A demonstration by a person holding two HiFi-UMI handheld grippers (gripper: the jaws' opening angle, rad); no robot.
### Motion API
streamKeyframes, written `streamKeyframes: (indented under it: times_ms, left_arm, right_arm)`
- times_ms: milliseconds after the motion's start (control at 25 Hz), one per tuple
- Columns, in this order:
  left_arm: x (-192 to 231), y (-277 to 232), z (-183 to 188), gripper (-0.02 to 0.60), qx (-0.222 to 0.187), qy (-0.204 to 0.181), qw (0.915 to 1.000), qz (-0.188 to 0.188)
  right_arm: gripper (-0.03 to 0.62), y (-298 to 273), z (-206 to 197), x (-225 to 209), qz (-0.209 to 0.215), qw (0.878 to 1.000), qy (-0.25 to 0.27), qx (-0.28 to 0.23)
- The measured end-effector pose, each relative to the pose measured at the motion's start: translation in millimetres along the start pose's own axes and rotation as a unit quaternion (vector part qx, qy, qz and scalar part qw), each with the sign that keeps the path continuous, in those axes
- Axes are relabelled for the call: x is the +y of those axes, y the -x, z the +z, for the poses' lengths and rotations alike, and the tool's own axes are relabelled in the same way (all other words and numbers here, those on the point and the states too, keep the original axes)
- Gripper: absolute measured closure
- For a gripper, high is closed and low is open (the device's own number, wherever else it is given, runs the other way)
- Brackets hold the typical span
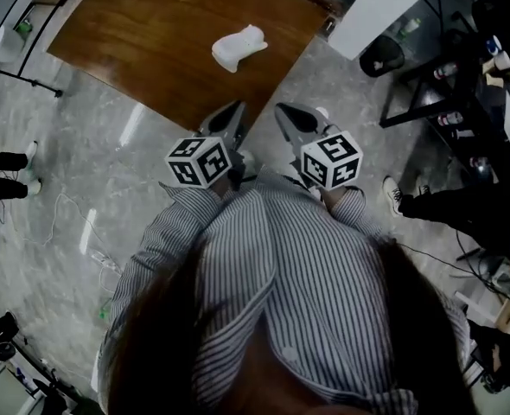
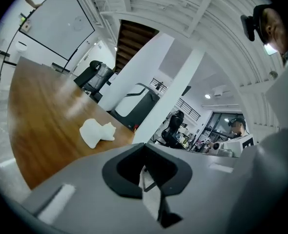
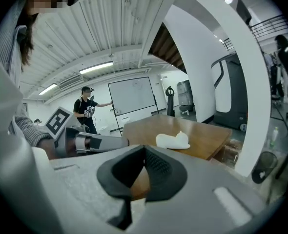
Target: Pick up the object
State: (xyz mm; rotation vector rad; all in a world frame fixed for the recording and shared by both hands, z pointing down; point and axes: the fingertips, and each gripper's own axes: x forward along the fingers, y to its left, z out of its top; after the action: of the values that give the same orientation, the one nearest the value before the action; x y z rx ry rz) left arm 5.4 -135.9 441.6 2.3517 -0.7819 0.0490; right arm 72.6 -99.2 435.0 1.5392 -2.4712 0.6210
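Observation:
The white, animal-shaped object (image 1: 239, 47) lies on the brown wooden table (image 1: 151, 33), near its right side. It also shows in the left gripper view (image 2: 96, 132) and the right gripper view (image 3: 173, 140). Both grippers are held close to the person's chest, over the floor and short of the table's near edge. My left gripper (image 1: 235, 109) points toward the table with its jaws together and nothing between them (image 2: 144, 147). My right gripper (image 1: 283, 111) sits beside it, also shut and empty (image 3: 144, 150). The left gripper (image 3: 92, 142) is visible from the right gripper view.
A white pillar (image 1: 385, 7) stands just right of the table's corner. A black tripod stand (image 1: 13, 76) is on the left. Someone's feet (image 1: 9, 164) are at the left edge, another person's legs (image 1: 445, 206) at the right. Cables (image 1: 82, 232) lie on the marble floor.

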Motion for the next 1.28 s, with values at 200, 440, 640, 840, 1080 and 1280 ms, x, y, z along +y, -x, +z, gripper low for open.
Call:
streamKeyframes:
  times_ms: [200,440,640,840,1080,1280]
  left_arm:
    - [27.4,-22.4,4.8,0.578,0.025,0.016,0.9995,-0.007]
    - [55.7,-32.4,16.5,0.578,0.019,0.039,0.999,0.011]
    - [67.3,-44.1,27.3,0.578,0.014,0.048,0.9983,0.03]
    - [67.4,-56.6,18.7,0.578,0.025,0.058,0.997,0.045]
    - [79.4,-58.8,2.4,0.578,0.034,0.08,0.9935,0.073]
    - [88.3,-60.9,-11.0,0.578,0.043,0.091,0.9908,0.09]
  right_arm:
    - [0.591,-40.4,4.6,-9.1,0.021,1.0,0.003,0.022]
    - [0.589,-71.2,10.5,-25.0,0.044,0.998,-0.025,0.038]
    - [0.561,-93.7,10.7,-47.5,0.042,0.995,-0.05,0.073]
    - [0.551,-106.3,7.2,-69.1,0.047,0.989,-0.1,0.101]
    - [0.496,-133.3,1.0,-87.6,0.051,0.987,-0.079,0.129]
    - [0.465,-160.1,-12.6,-84.3,0.096,0.968,0.157,0.17]
